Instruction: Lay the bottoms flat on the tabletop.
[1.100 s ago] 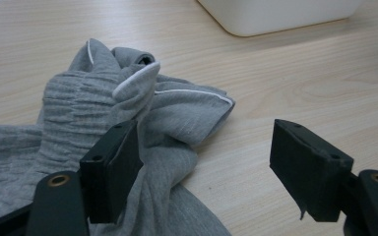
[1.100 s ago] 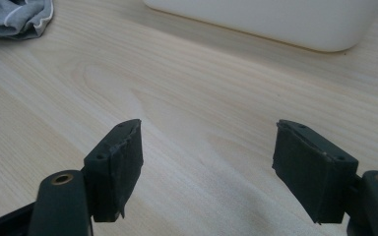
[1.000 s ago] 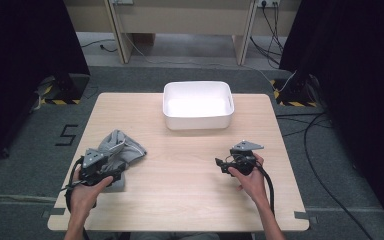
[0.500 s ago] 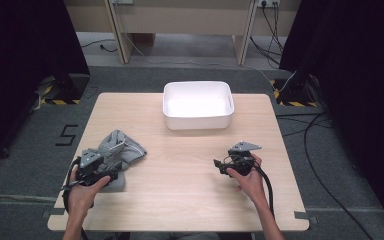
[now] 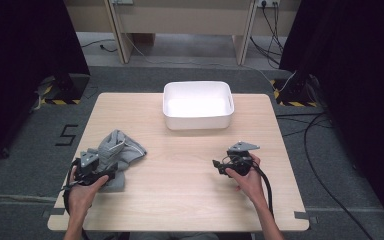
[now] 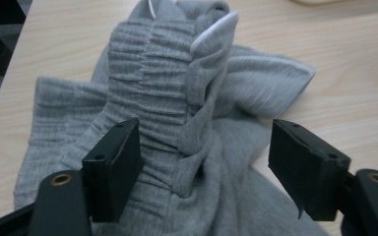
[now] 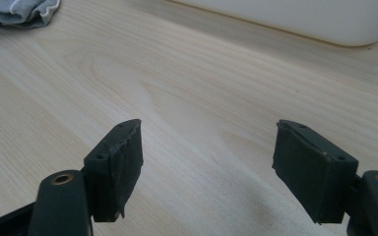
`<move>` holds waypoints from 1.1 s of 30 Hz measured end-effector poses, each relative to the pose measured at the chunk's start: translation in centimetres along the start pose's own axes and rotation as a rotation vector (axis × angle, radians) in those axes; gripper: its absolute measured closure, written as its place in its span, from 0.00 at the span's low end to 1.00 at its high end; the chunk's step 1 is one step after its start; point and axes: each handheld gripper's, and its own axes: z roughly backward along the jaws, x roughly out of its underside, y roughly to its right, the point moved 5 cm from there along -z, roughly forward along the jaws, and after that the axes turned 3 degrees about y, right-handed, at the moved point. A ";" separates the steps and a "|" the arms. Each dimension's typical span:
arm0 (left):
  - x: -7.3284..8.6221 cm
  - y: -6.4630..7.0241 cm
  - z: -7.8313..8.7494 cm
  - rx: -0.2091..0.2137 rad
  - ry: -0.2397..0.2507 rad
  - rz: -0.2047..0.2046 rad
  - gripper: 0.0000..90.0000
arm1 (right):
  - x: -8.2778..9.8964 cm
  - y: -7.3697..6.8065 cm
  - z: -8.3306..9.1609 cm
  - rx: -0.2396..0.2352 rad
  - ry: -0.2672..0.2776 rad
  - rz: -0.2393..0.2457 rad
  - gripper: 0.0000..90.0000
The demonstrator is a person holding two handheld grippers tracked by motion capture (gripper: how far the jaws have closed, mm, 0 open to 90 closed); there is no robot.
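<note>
The left gripper (image 6: 204, 157) is straddling the grey garment (image 6: 177, 128) at lower left, jaws apart and just closing slightly. The right gripper (image 7: 206, 167) is hovering wide open above bare table (image 5: 180, 170).

A white tub (image 5: 198, 106) is sitting empty at the far middle of my wooden table (image 5: 180, 200). Black curtains (image 5: 25, 50) are hanging on both sides. Cables (image 5: 330, 190) are trailing over the grey floor (image 5: 25, 165), where a "5" mark (image 5: 67, 135) is showing.
</note>
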 end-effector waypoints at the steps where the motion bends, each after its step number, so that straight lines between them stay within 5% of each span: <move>1: 0.1 -0.1 -0.2 -0.003 0.001 -0.002 0.33 | 0.0 -0.1 0.0 0.000 -0.001 -0.001 0.31; 9: 1.0 -0.8 -0.9 0.002 -0.011 -0.045 0.70 | 0.2 -0.1 -0.1 -0.010 -0.002 -0.005 0.31; 17: 1.9 1.4 -2.0 0.082 -0.060 -0.100 0.91 | 0.3 -0.3 -0.3 -0.013 -0.008 -0.003 0.31; 26: 2.0 5.2 -2.6 0.133 -0.075 -0.182 0.93 | 0.2 -0.3 -0.1 -0.009 -0.005 -0.001 0.31; 33: 2.1 9.0 -2.5 0.212 -0.076 -0.236 0.92 | 0.2 -0.5 -0.3 -0.012 -0.010 0.005 0.31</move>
